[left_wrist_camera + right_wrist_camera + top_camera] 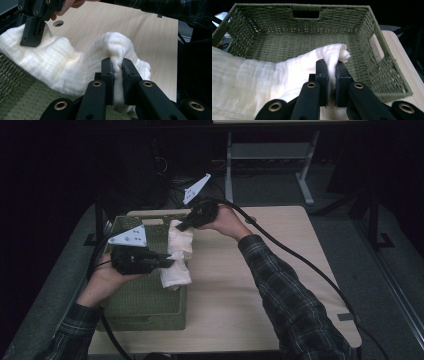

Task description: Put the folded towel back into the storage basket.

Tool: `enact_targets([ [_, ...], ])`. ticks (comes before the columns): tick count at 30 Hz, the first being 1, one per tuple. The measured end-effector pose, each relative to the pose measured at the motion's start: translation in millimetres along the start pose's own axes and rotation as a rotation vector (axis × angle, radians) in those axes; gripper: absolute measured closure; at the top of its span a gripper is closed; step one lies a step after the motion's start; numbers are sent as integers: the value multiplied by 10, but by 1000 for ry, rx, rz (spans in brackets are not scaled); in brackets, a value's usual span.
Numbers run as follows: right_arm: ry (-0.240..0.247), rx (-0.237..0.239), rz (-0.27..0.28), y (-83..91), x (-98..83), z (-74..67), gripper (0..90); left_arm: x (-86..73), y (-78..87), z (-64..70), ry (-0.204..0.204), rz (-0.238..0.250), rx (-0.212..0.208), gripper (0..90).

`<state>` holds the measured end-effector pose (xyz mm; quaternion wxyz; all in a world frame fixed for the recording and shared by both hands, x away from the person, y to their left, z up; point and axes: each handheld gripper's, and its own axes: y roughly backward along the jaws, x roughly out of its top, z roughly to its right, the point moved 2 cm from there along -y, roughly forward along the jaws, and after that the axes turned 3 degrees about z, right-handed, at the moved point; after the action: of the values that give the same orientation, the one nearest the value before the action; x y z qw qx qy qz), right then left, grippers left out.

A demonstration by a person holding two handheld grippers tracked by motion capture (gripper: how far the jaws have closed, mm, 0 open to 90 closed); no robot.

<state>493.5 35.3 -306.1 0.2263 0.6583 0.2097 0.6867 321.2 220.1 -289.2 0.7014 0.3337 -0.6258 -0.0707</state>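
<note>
A white folded cloth [177,255] hangs over the right rim of a green woven basket [145,305]. My left gripper [170,262] is shut on the cloth's near end; in the left gripper view its jaws pinch a fold of the cloth [75,67]. My right gripper [180,226] is shut on the far end. In the right gripper view its jaws clamp the cloth [294,70] above the basket [367,50], whose inside looks bare. The right gripper [31,41] also appears at the top left of the left gripper view, closed on the cloth.
The basket stands at the left of a light wooden table [280,285]. A round cable hole [58,23] is in the tabletop. Cables [300,265] trail from both grippers across the table. A desk frame [270,155] stands beyond the far edge.
</note>
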Motion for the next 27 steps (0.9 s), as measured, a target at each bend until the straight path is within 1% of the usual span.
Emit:
enact_targets([
  [4, -1, 6, -7, -95, 45, 0, 841, -91, 69, -11, 18, -2, 11, 815],
  [6, -1, 11, -4, -142, 65, -11, 841, -143, 87, -21, 14, -13, 15, 815],
  [9, -1, 20, -1, -219, 78, -27, 841, -221, 107, -19, 26, -16, 12, 815],
  [13, 2, 26, -19, -320, 70, -33, 841, -298, 149, -20, 42, -22, 13, 814],
  [14, 1, 32, -16, -346, 71, -40, 841, -313, 157, -15, 45, -23, 12, 814],
  [19, 6, 44, -34, -432, 83, -73, 841, -386, 144, -9, 49, -38, 3, 807],
  [20, 5, 44, -37, -444, 83, -80, 841, -399, 135, -13, 49, -34, 3, 790],
  [22, 9, 47, -37, -467, 74, -79, 841, -416, 121, -33, 60, -24, 17, 684],
  [24, 1, 47, -49, -494, 57, -77, 841, -427, 104, -60, 70, -25, 25, 606],
  [27, 1, 48, -62, -548, 26, -63, 841, -435, 75, -107, 80, -16, 37, 516],
])
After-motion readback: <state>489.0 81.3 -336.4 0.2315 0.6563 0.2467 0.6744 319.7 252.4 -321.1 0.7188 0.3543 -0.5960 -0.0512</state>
